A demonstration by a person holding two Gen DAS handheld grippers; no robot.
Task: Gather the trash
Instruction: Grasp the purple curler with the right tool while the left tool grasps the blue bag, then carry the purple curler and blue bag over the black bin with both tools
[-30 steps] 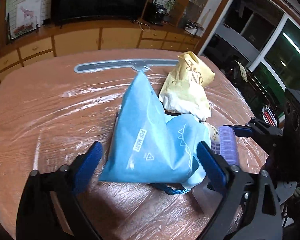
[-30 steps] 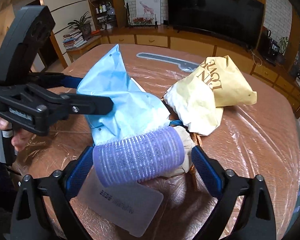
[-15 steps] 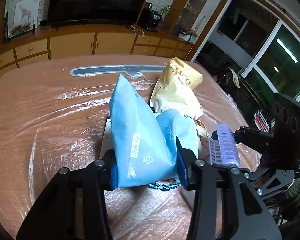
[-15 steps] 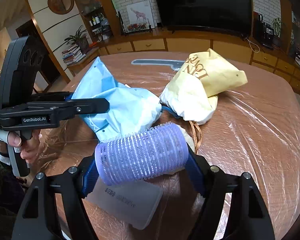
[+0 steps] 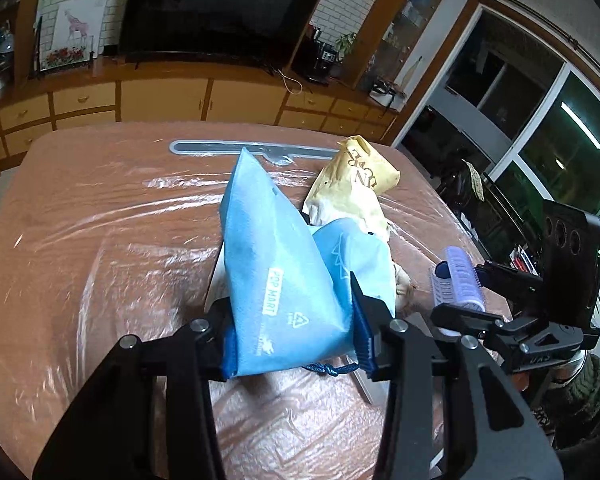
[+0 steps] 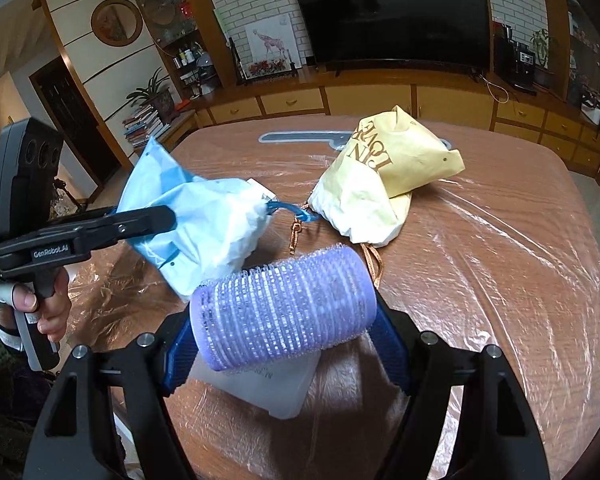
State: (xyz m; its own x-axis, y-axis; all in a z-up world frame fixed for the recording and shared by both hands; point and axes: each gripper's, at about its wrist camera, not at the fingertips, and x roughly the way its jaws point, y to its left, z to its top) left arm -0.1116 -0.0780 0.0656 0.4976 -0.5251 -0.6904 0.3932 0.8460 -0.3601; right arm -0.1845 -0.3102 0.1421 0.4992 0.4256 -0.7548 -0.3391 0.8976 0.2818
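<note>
The left gripper (image 5: 292,336) is clenched on the blue bag (image 5: 276,280), lifted with its closed corner pointing up and away. Its drawstring mouth (image 6: 260,208) faces the yellow bag (image 6: 384,184) lying on the counter (image 6: 500,264). The right gripper (image 6: 284,344) is clenched on the purple hair roller (image 6: 284,312), long axis crosswise between the fingers, above a translucent card (image 6: 276,388). Step in hand: bagging the roller. The next move likely calls for opening the mouth and feeding the roller in end-first.
</note>
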